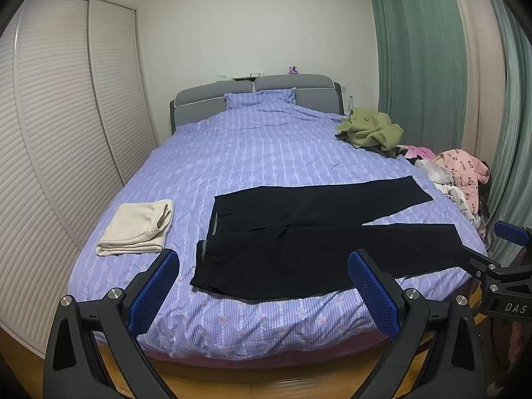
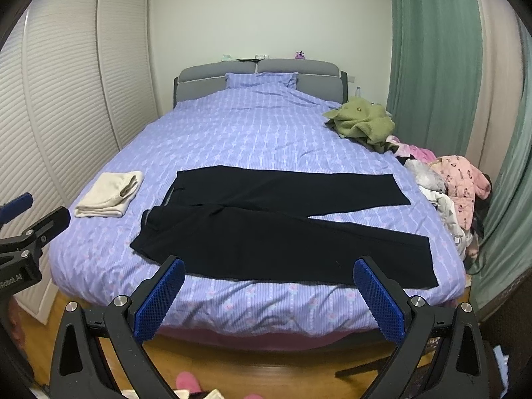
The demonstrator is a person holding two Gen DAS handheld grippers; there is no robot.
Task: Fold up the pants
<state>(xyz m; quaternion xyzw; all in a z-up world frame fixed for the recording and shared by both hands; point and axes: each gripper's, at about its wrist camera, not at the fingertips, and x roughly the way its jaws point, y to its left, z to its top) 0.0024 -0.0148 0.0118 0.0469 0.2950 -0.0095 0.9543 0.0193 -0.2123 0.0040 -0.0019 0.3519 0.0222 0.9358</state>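
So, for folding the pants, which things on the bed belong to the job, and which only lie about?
Belongs to the job:
black pants, spread flat
left gripper, open
right gripper, open

Only lying about:
folded cream cloth
green garment
pink jacket
pillow

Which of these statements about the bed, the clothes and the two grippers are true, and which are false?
1. The black pants lie spread flat on the bed. True.
2. The left gripper holds the waistband. False: it is open, holding nothing.
3. A folded cream garment lies beside the waistband. True.
4. The right gripper is shut. False: open.
5. The olive garment is folded. False: crumpled.
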